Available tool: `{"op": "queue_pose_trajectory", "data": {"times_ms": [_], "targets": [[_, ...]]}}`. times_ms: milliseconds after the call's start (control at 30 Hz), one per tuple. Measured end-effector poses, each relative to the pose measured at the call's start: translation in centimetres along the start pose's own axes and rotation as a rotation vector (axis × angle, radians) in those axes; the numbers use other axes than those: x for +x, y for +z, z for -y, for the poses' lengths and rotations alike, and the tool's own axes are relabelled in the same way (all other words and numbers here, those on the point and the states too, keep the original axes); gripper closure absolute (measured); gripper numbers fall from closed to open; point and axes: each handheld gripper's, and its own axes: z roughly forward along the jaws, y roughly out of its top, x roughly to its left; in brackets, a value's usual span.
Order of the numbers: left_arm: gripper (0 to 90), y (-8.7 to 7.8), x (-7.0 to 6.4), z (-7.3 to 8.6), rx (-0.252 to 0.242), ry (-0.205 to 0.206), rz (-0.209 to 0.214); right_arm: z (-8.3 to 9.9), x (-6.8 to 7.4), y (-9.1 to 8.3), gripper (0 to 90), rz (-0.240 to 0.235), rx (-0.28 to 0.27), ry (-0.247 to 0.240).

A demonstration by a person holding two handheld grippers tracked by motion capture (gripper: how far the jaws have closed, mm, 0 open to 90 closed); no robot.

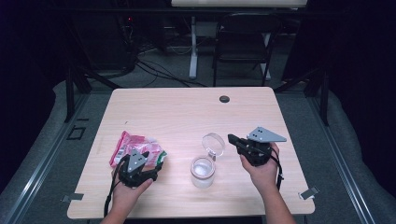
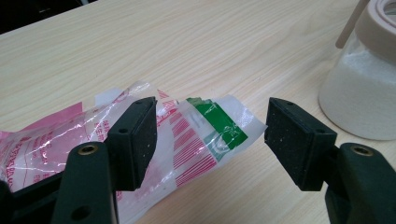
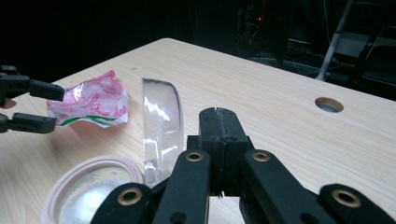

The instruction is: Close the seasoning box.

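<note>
Across the pale wooden table (image 1: 187, 112), everything gathers around the glass jar (image 1: 202, 171), which stands near the front edge with its hinged clear lid (image 1: 213, 142) thrown back and upright, presumably so the mouth is free for filling. Just left of the jar lies the pink, white and green plastic packet (image 1: 135, 148), flat on the wood; the left claw (image 1: 150, 164) stands at its nearer end with jaws wide, one either side of the green-striped corner but not yet pressing, as if lining up a pinch. Right of the jar, the right claw (image 1: 232, 138) is closed with nothing between its jaws, its tip just beside the raised lid, perhaps to steady it. From above the packet looks merely crumpled; the left gripper view reveals the crinkled packet (image 2: 196, 135) between the pads, and white contents in the jar (image 2: 359, 93). The right gripper view shows the lid (image 3: 161, 130) edge-on beside the right claw (image 3: 219, 116).
</note>
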Motion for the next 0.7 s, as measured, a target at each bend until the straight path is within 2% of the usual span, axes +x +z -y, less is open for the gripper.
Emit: {"op": "queue_pose_trajectory", "data": {"times_ms": [333, 567, 700], "targets": [[34.7, -0.1, -0.2, 0.0, 0.002, 0.018, 0.0, 0.4, -0.3, 0.5, 90.0, -0.003, 0.022, 0.011], [34.9, -0.1, -0.1, 0.0, -0.001, 0.02, -0.008, 0.7, -0.3, 0.9, 90.0, -0.004, 0.036, 0.006], [35.1, -0.2, -0.2, 0.0, -0.002, 0.037, -0.023, 0.8, -0.3, 1.1, 90.0, -0.006, 0.042, 0.007]]}}
